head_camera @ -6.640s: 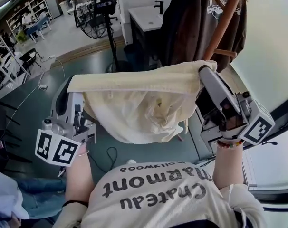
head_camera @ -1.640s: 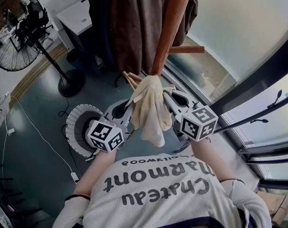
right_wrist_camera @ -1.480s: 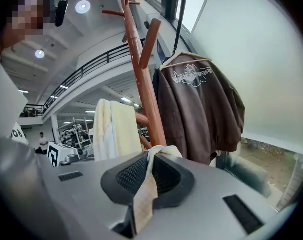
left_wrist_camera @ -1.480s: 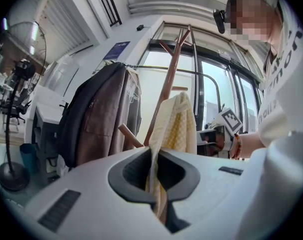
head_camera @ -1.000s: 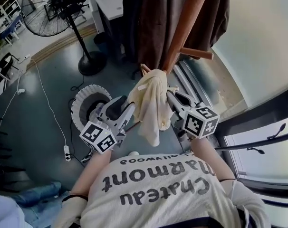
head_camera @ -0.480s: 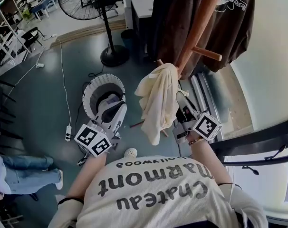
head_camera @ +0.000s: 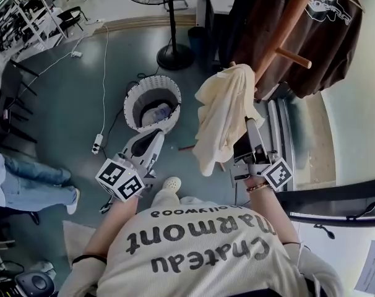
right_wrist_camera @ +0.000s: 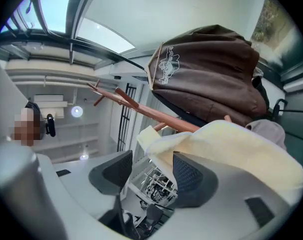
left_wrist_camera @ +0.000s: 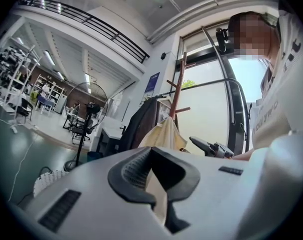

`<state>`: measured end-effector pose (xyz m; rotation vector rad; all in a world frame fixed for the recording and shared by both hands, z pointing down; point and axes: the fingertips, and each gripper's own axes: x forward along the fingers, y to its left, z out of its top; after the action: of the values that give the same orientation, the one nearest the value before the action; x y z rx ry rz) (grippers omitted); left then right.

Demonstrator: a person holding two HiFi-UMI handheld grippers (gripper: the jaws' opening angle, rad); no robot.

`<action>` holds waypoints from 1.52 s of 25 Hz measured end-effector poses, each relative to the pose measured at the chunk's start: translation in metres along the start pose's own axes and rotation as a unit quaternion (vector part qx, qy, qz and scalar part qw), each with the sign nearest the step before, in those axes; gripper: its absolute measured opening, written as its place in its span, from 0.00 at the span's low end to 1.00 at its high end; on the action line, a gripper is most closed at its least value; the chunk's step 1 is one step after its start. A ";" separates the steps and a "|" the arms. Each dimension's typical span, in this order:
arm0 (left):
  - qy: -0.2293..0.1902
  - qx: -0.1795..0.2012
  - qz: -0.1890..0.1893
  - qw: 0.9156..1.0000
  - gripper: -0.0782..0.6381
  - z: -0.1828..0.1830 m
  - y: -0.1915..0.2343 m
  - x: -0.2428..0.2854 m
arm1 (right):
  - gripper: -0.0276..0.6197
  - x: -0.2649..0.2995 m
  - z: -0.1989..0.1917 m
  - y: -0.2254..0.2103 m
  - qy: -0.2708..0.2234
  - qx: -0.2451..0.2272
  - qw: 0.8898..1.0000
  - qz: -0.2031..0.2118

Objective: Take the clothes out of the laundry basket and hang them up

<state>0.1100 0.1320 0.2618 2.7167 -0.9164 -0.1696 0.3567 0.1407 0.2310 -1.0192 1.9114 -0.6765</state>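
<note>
On a peg of the wooden coat rack (head_camera: pixel 285 26), right of the middle in the head view, the cream garment (head_camera: pixel 224 113) hangs bunched and loose. It sits below a brown top (head_camera: pixel 327 39) hung farther up the same rack. The right hand-held gripper (right_wrist_camera: pixel 151 166) is just beside the garment's near right side. Its jaws have just been opening and now stand wide apart. A fold of the cream cloth lies over one jaw and its edge reaches above the gap, with neither pad pressing on it. The left hand-held gripper (head_camera: pixel 149 144) is to the left, apart from the garment, its jaws closed together on nothing. Just beyond it on the floor (head_camera: pixel 82 104) stands the white laundry basket (head_camera: pixel 138 98), holding something pale that is probably more clothing, though it is too small to be sure. A fan's stand (head_camera: pixel 174 54) rises at the far side, and a person's legs in jeans (head_camera: pixel 36 187) show at the left edge.
</note>
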 end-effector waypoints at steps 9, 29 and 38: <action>0.003 -0.003 0.030 1.000 0.12 -0.008 0.008 -0.019 | 0.43 0.003 -0.070 0.012 0.125 -0.038 0.991 -0.003; -0.006 -0.011 0.051 0.999 0.12 0.038 0.251 -0.070 | 0.13 0.182 -0.317 -0.047 0.318 -0.080 0.939 -0.103; 0.053 -0.010 0.054 0.997 0.12 0.008 0.352 -0.041 | 0.13 0.240 -0.366 -0.110 0.362 -0.145 0.904 -0.172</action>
<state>-0.1272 -0.1135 0.3567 2.6222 -1.0226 -0.0136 0.0092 -0.0953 0.3942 -1.4551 2.5528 -1.1127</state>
